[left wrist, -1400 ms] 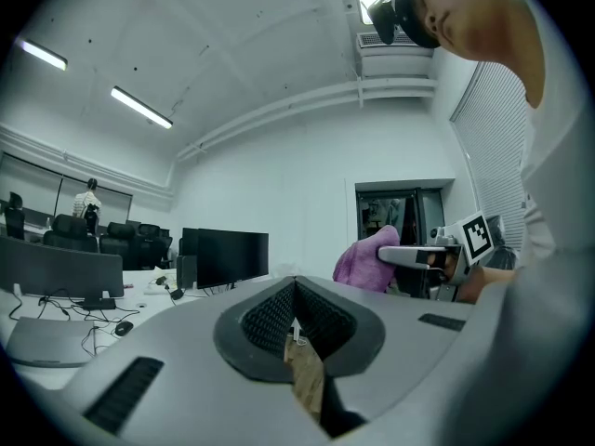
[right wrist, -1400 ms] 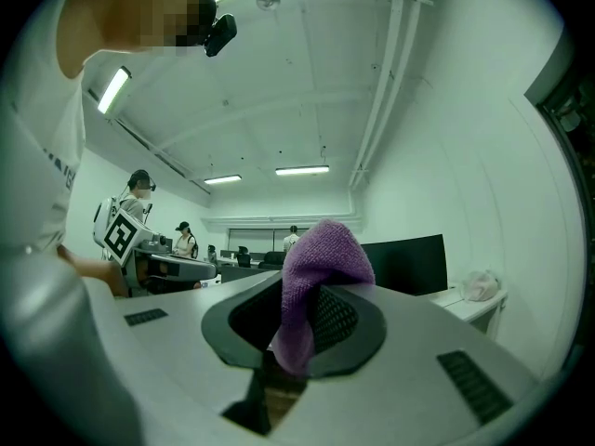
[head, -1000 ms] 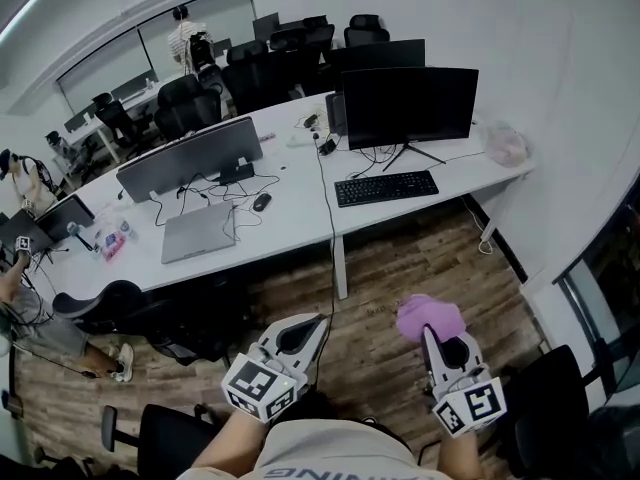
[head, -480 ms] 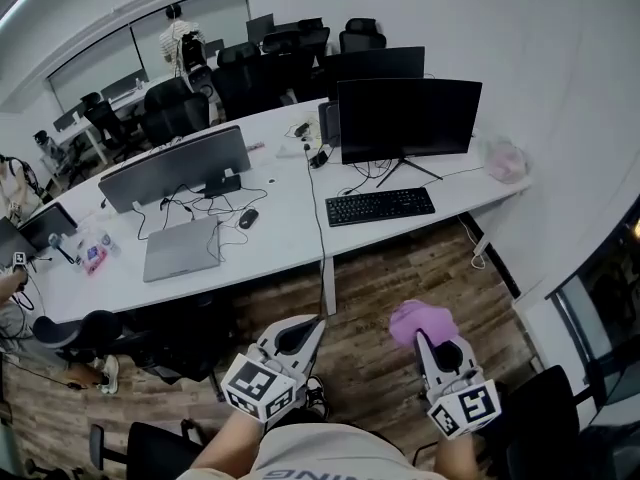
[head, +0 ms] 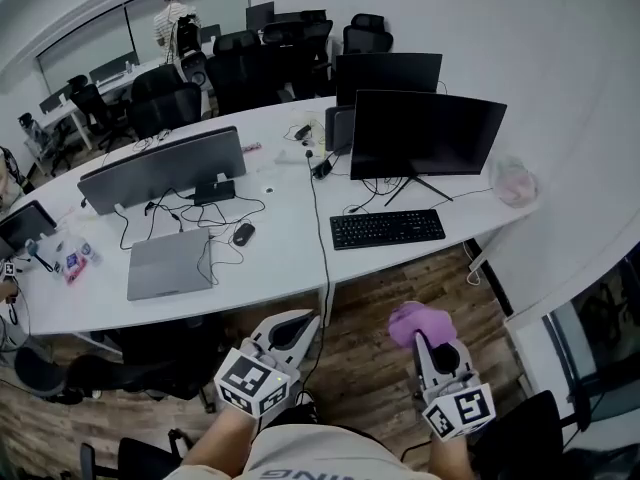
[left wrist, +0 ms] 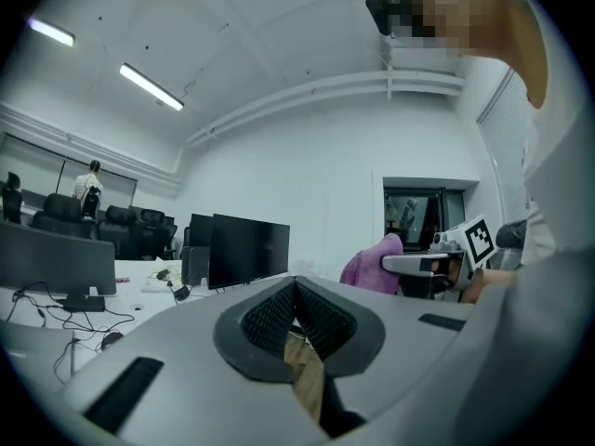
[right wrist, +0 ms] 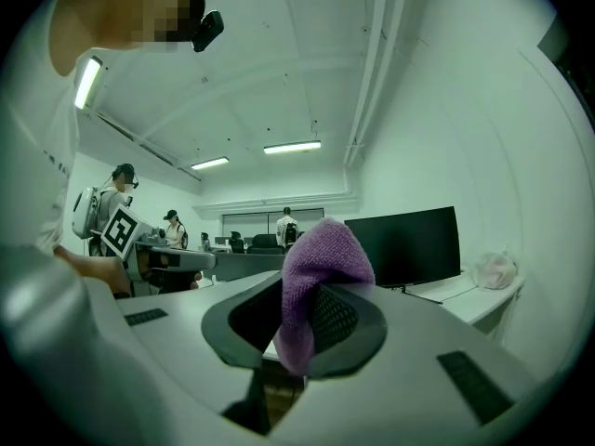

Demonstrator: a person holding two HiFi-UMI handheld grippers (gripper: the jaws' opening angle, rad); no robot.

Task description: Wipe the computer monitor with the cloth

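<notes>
Purple cloth (head: pixel 424 320) is pinched between the jaws of the right gripper (head: pixel 427 340), with its bulk bunched above the jaw tips; the right gripper view confirms the fabric fills the gap. The left gripper (head: pixel 303 320) carries nothing, and its jaws are pressed together at the tips. Both grippers are held low over the wood floor (head: pixel 380 288), well apart from the white desk (head: pixel 290 218). The nearest computer monitor (head: pixel 425 133) stands upright on that desk behind a black keyboard (head: pixel 387 228); it is judged the likely target, though a second dark screen stands just behind it. Status: cloth secured, wiping not yet begun, no contact between cloth and screen. Outstanding: close the gap to the desk, raise the cloth to the panel, and pass it across the whole dark surface.
</notes>
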